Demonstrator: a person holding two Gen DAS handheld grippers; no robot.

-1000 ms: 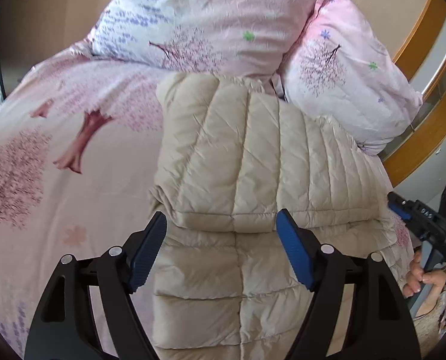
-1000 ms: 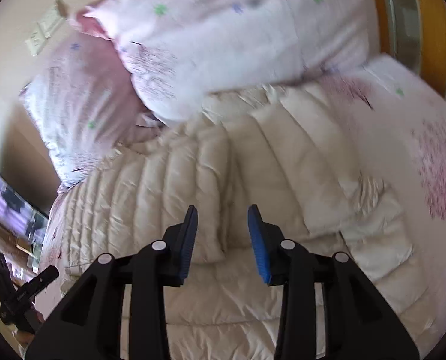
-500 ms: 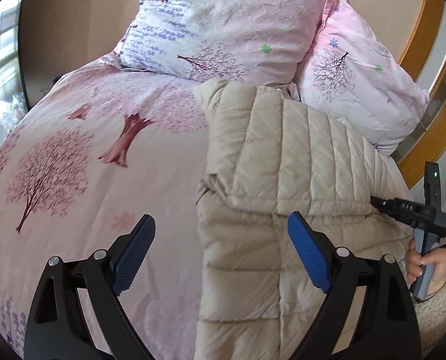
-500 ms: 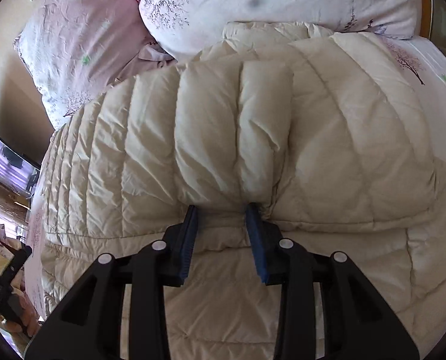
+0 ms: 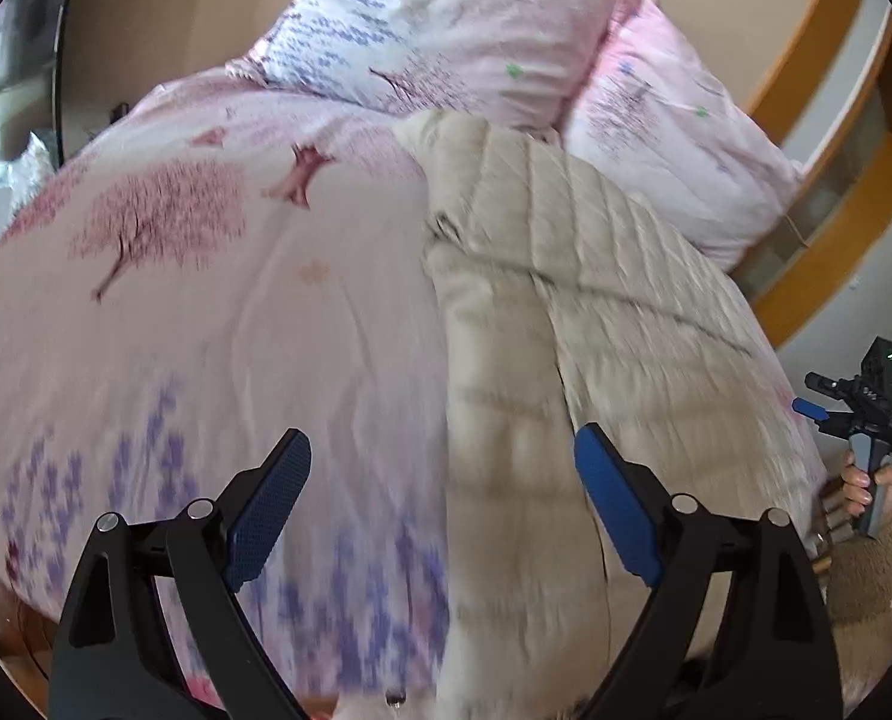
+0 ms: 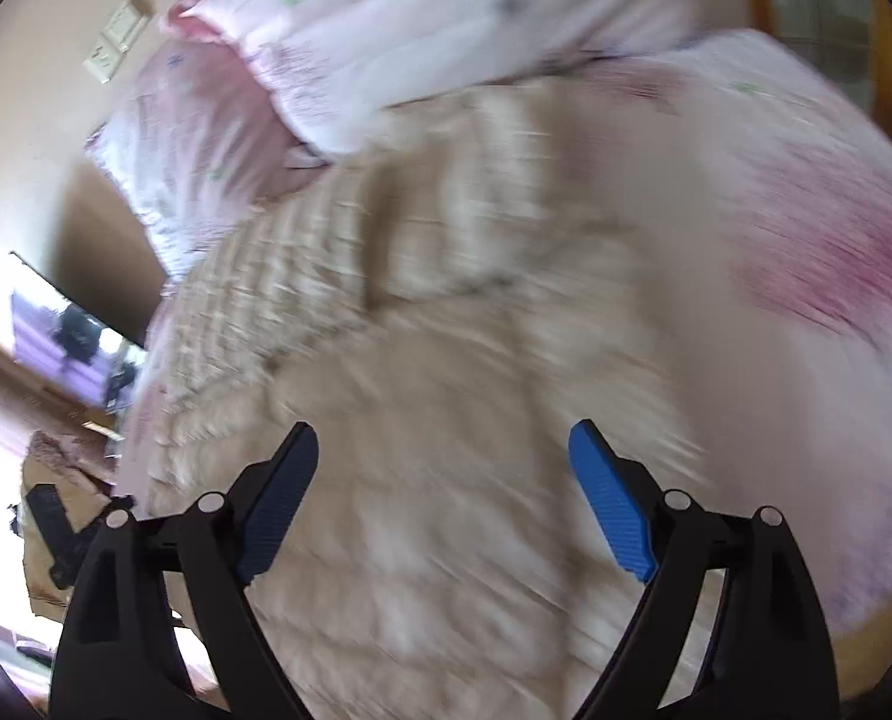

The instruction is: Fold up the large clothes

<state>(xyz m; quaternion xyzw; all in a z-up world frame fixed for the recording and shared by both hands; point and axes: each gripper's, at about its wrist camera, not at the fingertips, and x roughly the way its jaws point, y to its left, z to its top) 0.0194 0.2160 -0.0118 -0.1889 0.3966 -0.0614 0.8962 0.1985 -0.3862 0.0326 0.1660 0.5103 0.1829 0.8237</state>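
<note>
Beige quilted jacket point(image 5: 595, 300) lies partly folded on the bed point(image 5: 206, 330), right of centre, below the pillows point(image 5: 446, 30). Left gripper point(image 5: 443, 504) and right gripper point(image 6: 443, 492) are both released, holding nothing, positioned for regrasping.

We see a beige quilted jacket point(image 5: 565, 312) folded over itself, lying flat on the bed just below two pillows, blurred in both views

Home bedroom: bed with tree-print pink duvet point(image 5: 206, 330), matching pillows point(image 5: 446, 30), wall sockets point(image 6: 116, 39)
</note>
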